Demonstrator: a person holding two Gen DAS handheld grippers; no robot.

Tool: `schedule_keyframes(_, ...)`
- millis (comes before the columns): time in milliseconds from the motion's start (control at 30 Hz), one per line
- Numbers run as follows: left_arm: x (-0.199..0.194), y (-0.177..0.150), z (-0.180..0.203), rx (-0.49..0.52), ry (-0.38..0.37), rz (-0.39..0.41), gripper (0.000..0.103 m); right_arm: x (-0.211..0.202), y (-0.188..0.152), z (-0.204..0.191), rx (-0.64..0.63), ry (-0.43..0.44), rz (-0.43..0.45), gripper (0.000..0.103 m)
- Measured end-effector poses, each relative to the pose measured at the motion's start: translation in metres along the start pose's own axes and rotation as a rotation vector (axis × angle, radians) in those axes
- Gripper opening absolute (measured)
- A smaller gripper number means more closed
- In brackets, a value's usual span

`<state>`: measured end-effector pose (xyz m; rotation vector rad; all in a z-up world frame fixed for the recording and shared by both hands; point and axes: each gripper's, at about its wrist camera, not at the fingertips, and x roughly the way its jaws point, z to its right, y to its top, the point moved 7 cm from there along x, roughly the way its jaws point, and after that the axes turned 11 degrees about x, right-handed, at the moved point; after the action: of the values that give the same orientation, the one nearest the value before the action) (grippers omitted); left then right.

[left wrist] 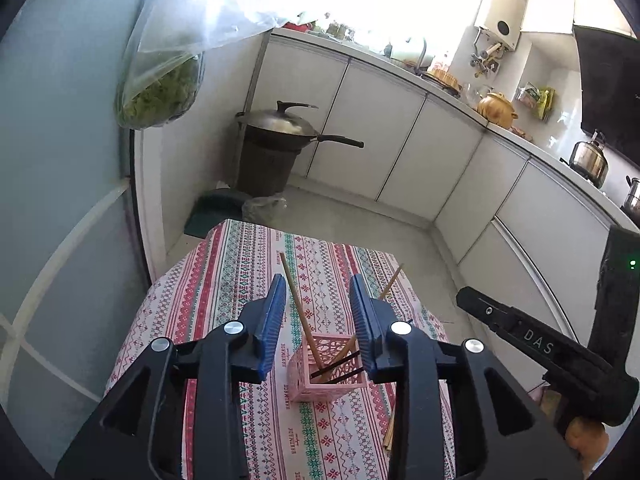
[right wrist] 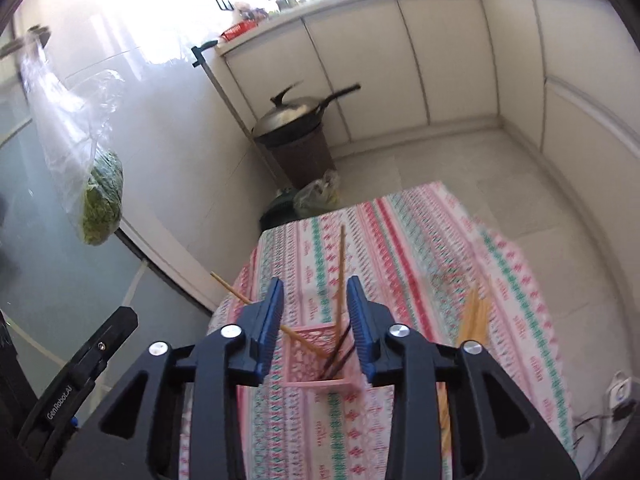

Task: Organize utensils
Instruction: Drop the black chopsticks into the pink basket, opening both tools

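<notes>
A pink lattice basket (left wrist: 330,374) stands on the patterned tablecloth (left wrist: 224,280). Wooden chopsticks (left wrist: 298,312) and dark chopsticks (left wrist: 336,366) lean inside it. My left gripper (left wrist: 318,300) is open and empty, above and just behind the basket. In the right wrist view the same basket (right wrist: 316,356) holds wooden chopsticks (right wrist: 341,276) and dark ones (right wrist: 340,354). My right gripper (right wrist: 314,300) is open and empty above it. A loose bunch of wooden chopsticks (right wrist: 474,316) lies on the cloth to the right. The right gripper's body (left wrist: 540,344) shows in the left wrist view.
A lidded wok (left wrist: 286,124) sits on a dark bin (left wrist: 266,168) on the floor beyond the table. A plastic bag of greens (left wrist: 160,88) hangs at the left by a glass door. White cabinets (left wrist: 400,148) run along the back and right. A wall socket (right wrist: 618,394) is at the right.
</notes>
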<state>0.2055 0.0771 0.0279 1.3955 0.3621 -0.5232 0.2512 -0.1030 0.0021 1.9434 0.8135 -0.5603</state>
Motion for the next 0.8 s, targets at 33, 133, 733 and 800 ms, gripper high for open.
schedule_keyframes(33,0.001,-0.002,0.005,0.020,0.011,-0.003,0.038,-0.005,-0.001,0.000,-0.026,-0.027,0.030,0.045)
schedule_keyframes(133,0.002,-0.009,0.018,0.076,0.060,-0.006,0.045,-0.016,-0.007,0.006,-0.118,-0.126,0.107,0.047)
schedule_keyframes(733,0.001,-0.038,0.048,0.192,0.196,0.009,0.074,-0.049,-0.028,0.041,-0.223,-0.327,0.279,0.084)
schedule_keyframes(800,0.001,-0.042,0.049,0.194,0.196,0.009,0.077,-0.053,-0.028,0.048,-0.205,-0.344,0.294,0.087)
